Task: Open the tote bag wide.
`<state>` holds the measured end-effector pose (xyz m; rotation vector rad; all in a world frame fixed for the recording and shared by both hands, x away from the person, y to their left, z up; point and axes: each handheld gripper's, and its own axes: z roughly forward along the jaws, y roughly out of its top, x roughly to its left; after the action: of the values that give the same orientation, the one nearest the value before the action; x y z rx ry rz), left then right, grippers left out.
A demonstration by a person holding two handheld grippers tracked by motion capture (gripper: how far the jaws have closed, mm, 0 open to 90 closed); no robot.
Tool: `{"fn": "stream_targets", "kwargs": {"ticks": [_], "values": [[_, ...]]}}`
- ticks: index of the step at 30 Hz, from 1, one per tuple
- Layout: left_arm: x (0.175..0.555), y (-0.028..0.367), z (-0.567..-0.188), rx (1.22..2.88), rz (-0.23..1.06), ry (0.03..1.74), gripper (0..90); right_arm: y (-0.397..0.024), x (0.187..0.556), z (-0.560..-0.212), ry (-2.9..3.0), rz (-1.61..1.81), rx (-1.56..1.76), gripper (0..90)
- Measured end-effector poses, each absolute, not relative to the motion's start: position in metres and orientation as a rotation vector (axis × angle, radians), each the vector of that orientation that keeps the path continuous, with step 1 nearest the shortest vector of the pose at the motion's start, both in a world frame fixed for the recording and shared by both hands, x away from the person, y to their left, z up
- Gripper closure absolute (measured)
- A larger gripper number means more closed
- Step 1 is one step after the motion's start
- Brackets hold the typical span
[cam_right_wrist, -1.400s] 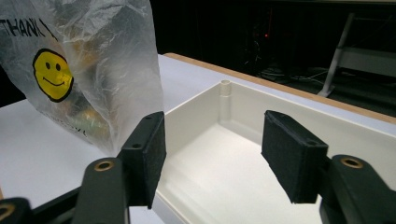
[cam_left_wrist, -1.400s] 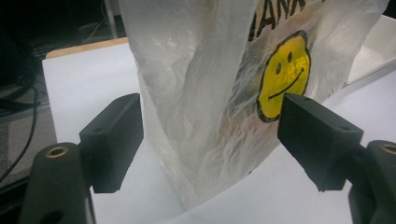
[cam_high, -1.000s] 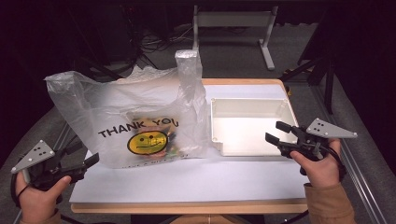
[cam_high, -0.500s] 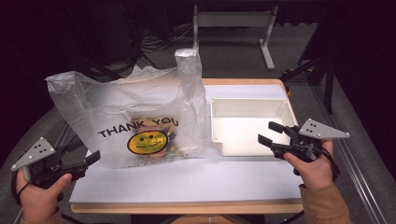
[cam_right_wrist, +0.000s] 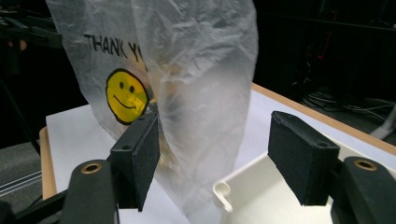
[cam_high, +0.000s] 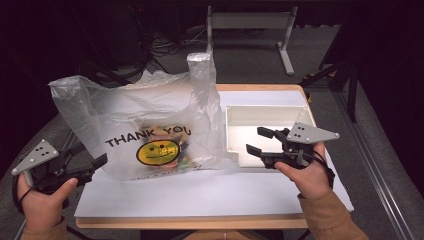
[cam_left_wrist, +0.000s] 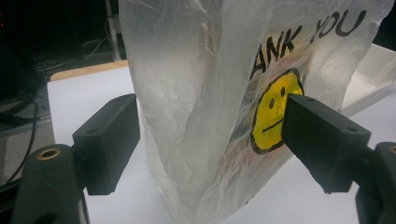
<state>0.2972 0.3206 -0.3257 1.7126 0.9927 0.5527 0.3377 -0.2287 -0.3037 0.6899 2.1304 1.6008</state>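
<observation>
We note both grippers (cam_high: 92, 165) (cam_high: 260, 142) gape wide and empty, flanking the standing plastic bag (cam_high: 150, 125), apparently ready to grasp it beside the white tray (cam_high: 265, 112)

A: What stood in front of the left gripper (cam_left_wrist: 205, 140)?

B: A thin plastic bag (cam_left_wrist: 224, 93) stood upright on the white table (cam_left_wrist: 88, 93). It was half transparent and wrinkled. On its side was a yellow smiley face (cam_left_wrist: 273, 109), and above it were black letters, partly cut off.

A: And the jaws, how were they?

B: They were wide apart, one on each side of the bag's near edge. The right one covered a part of the smiley face. I could not tell whether it touched the bag.

A: Anything else?

B: Yes, a white tray (cam_left_wrist: 373, 74) lay behind the bag at the right. The background was dark.
</observation>
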Motion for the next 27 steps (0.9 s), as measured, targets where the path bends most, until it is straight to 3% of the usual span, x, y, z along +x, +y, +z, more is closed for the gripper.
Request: {"fn": "stream_targets", "kwargs": {"ticks": [27], "values": [[0.318, 0.321, -0.313, 1.684, 0.558, 0.984, 20.5, -0.147, 0.38, -0.288, 2.152, 1.704, 0.618, 31.3]]}}
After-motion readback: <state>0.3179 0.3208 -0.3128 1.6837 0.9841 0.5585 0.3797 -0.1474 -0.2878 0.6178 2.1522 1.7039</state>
